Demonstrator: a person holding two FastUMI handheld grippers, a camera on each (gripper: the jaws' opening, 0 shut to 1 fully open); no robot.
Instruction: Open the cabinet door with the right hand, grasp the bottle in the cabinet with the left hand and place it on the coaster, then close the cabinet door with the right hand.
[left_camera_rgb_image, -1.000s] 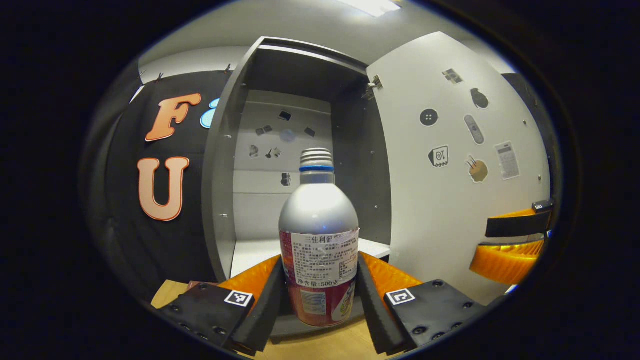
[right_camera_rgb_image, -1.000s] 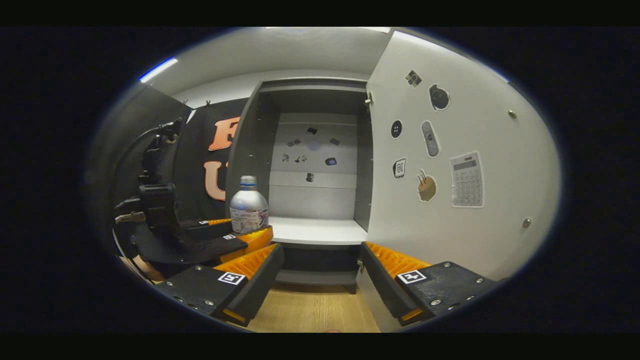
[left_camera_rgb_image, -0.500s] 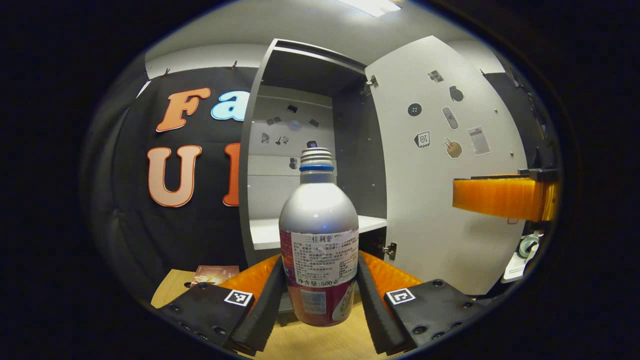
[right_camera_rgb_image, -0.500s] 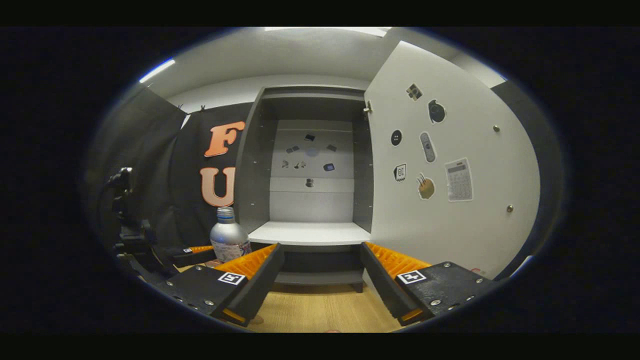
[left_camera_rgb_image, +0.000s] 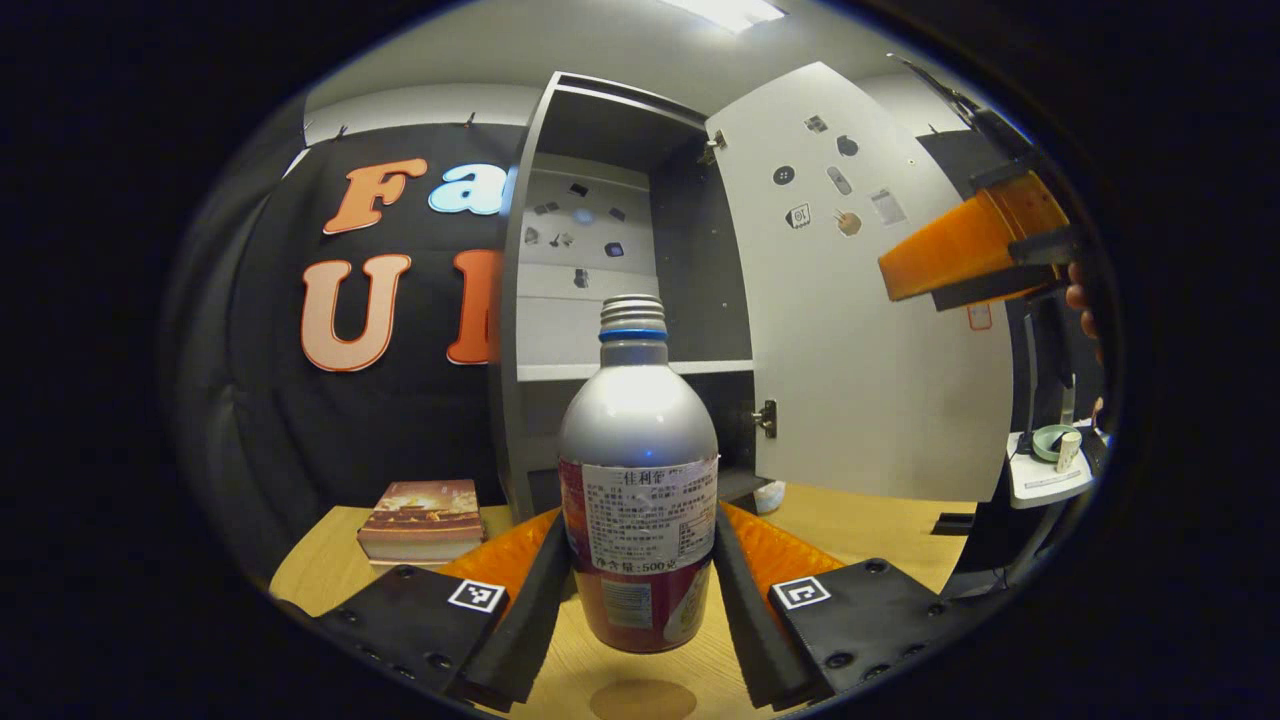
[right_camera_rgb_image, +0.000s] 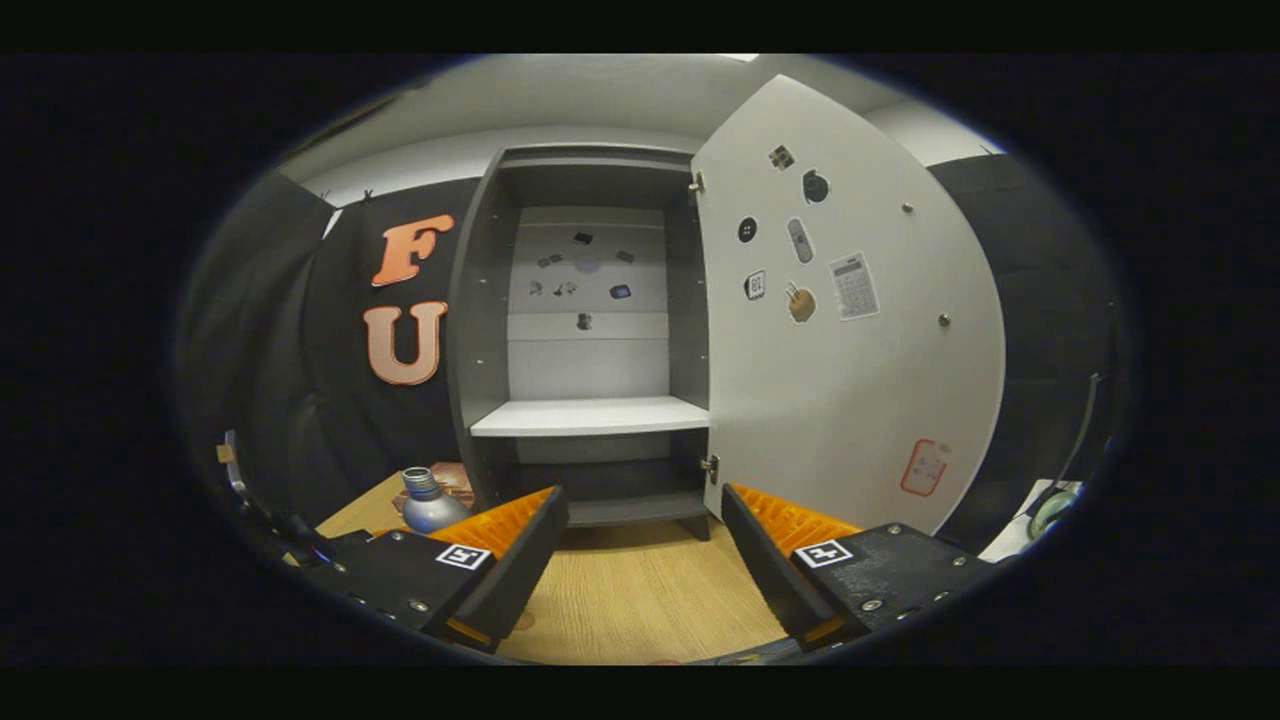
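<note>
Left gripper (left_camera_rgb_image: 640, 590): jaws pinch the bottle, one black pad pressed on each side of its lower body.
Bottle (left_camera_rgb_image: 638, 480): upright, silver shoulder, grey screw cap with a blue ring, white label over a red base. Held clear of the table, outside the cabinet and in front of its opening. In the right gripper view its cap and shoulder (right_camera_rgb_image: 428, 500) show low at the left, beside the book.
Coaster (left_camera_rgb_image: 643, 698): brown disc on the table, directly below the bottle; the bottle's base is above it, not touching.
Right gripper (right_camera_rgb_image: 645, 560): jaws spread wide, nothing between them; aimed at the cabinet from a distance, above the table. In the left gripper view its orange finger (left_camera_rgb_image: 950, 250) shows at the upper right, in front of the door, with a person's fingertips behind it.
Cabinet (right_camera_rgb_image: 480, 330): dark grey, standing on the table, interior open to view.
Shelf (right_camera_rgb_image: 590, 416): white, bare.
Door (right_camera_rgb_image: 850, 400): white, hinged at the cabinet's right side, swung fully open; stickers on its inner face.
Table (right_camera_rgb_image: 630, 600): light wood.
Book (left_camera_rgb_image: 422, 506): lies flat on the table, left of the cabinet.
Side stand (left_camera_rgb_image: 1048, 478): white, right of the door, carries a green bowl.
</note>
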